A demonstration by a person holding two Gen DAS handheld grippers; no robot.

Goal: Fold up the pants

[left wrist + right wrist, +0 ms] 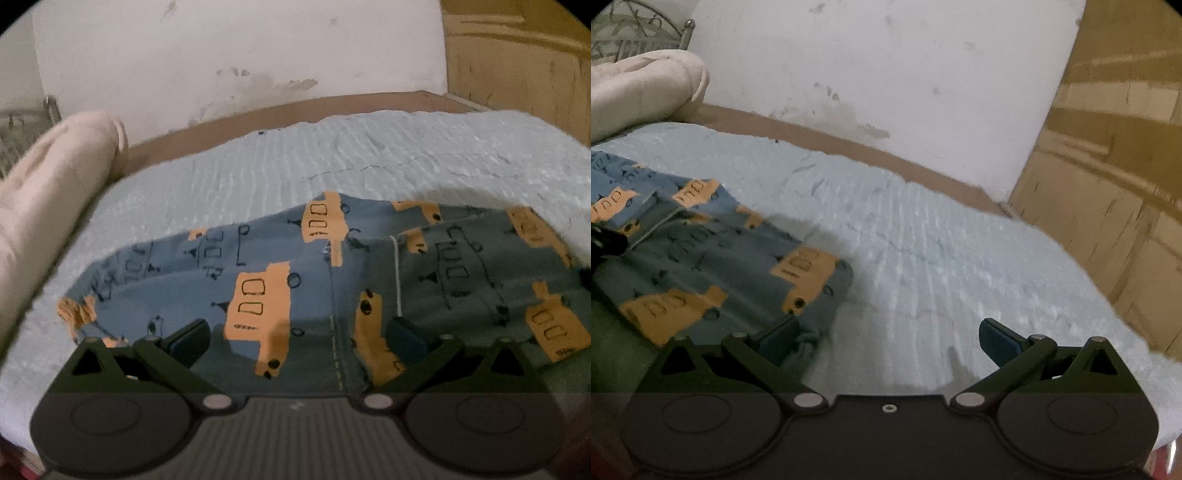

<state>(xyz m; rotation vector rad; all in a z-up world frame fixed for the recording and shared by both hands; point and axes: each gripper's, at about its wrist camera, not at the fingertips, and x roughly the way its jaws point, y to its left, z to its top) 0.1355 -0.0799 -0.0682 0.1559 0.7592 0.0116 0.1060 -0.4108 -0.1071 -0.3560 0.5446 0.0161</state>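
Blue-grey pants (280, 280) with an orange bus print lie folded on a light blue bedspread (332, 162). My left gripper (297, 341) is open and empty, hovering just above the pants near the middle seam. In the right wrist view the pants (713, 258) lie at the left. My right gripper (888, 341) is open and empty, its left finger (779, 339) over the pants' right edge, the right finger over bare bedspread (960, 258).
A rolled pink blanket (55, 192) lies at the left end of the bed. A stained white wall (240, 55) runs behind the bed. A wooden wardrobe (1108, 184) stands at the right. A metal bed frame (639, 33) shows far left.
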